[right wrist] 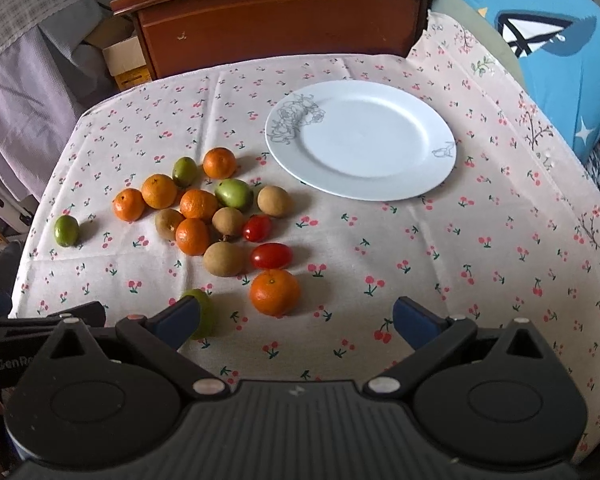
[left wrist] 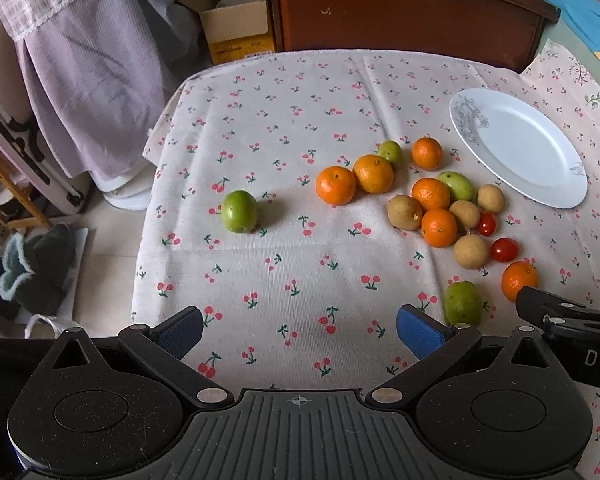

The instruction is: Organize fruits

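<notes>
The left gripper (left wrist: 300,330) sits at the bottom of its frame with its blue-padded jaws spread wide and holding nothing, only cherry-print tablecloth (left wrist: 300,128) between them; a green fruit (left wrist: 463,303) lies just beyond its right finger. The right gripper (right wrist: 296,318) is likewise wide and empty at the bottom of its frame, with one orange (right wrist: 275,292) just above the gap. The remaining loose fruits cluster left of centre, and the white plate (right wrist: 420,184) lies well beyond, upper centre.
</notes>
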